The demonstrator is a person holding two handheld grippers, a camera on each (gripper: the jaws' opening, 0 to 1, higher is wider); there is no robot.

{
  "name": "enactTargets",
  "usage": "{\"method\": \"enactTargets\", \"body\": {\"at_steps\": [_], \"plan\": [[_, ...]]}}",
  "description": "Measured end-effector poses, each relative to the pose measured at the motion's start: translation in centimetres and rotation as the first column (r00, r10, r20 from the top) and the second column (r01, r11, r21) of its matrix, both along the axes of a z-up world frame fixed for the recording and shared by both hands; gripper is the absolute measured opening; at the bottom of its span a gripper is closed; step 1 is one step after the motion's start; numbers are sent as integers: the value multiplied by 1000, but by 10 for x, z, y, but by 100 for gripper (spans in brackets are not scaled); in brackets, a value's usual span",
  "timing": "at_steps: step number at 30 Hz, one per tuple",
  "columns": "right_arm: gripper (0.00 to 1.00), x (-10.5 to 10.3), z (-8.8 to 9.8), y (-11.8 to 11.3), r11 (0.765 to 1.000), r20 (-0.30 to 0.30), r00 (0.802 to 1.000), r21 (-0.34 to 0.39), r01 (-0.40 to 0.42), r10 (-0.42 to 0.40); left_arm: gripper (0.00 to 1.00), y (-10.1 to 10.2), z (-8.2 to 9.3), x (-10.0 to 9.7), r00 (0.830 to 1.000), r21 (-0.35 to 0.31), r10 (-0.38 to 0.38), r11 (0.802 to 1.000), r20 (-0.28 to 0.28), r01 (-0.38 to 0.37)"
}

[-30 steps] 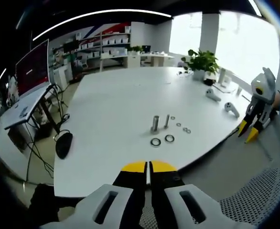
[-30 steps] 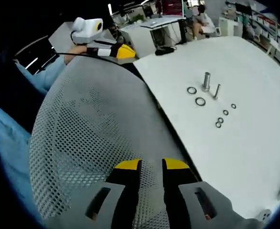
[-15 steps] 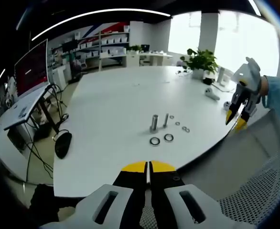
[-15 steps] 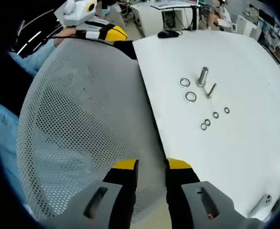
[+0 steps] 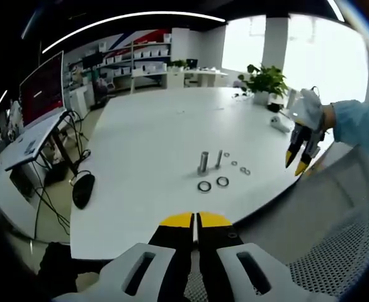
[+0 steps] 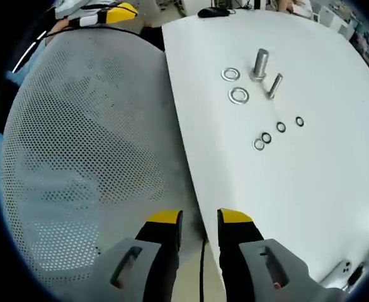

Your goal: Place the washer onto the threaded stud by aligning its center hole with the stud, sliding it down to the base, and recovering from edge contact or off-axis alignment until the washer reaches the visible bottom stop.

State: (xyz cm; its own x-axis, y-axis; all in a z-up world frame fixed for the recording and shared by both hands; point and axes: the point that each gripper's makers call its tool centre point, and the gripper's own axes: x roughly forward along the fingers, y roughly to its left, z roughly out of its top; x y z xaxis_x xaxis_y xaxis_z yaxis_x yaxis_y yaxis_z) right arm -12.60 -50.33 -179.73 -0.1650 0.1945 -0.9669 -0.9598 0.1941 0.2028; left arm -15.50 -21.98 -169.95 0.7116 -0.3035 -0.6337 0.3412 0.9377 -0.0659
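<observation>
Two studs [image 6: 260,64] stand upright; left hand-held gripper [image 5: 196,219] pressed together, right hand-held gripper [image 6: 199,217] slightly apart.

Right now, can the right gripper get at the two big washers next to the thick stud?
Probably yes. The right gripper hangs open over the table edge, and the big washers lie flat on bare tabletop beside the thick stud, nothing between. The mesh chair back sits off to one side.

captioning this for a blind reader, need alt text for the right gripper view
Open yellow-tipped tongs hover over the edge of a white table, beside a grey mesh chair back. Farther along the table stand two upright metal studs, with two large steel washers and four small rings lying nearby.
</observation>
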Motion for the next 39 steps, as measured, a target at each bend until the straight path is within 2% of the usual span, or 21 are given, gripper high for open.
{"method": "enactTargets", "body": {"at_steps": [9,12,15,18,23,29,34,39], "plan": [[25,7,-16,0,998,-32,999,-61,-30,28,0,0,0,1,1000,-1,-1,1000,4,1],[26,4,-18,0,996,-57,998,-81,-40,36,0,0,0,1,1000,-1,1,1000,2,-1],[26,4,-19,0,995,-56,998,-89,-48,43,0,0,0,0,1000,1,0,1000,-1,0],[26,11,-19,0,995,-16,999,-90,-47,46,0,1,3,2,1000,-3,6,1000,16,-6],[26,32,-24,-1,998,106,994,-57,-24,30,0,2,4,4,999,-10,18,1000,28,-18],[25,52,-29,11,1000,174,985,-9,-9,10,0,3,4,4,999,-10,23,1000,30,-23],[24,64,-30,34,998,186,982,58,27,-37,0,3,3,3,999,-9,28,1000,23,-28],[24,70,-36,53,998,193,981,70,-2,-11,0,4,2,2,999,-6,29,1000,14,-28]]}}
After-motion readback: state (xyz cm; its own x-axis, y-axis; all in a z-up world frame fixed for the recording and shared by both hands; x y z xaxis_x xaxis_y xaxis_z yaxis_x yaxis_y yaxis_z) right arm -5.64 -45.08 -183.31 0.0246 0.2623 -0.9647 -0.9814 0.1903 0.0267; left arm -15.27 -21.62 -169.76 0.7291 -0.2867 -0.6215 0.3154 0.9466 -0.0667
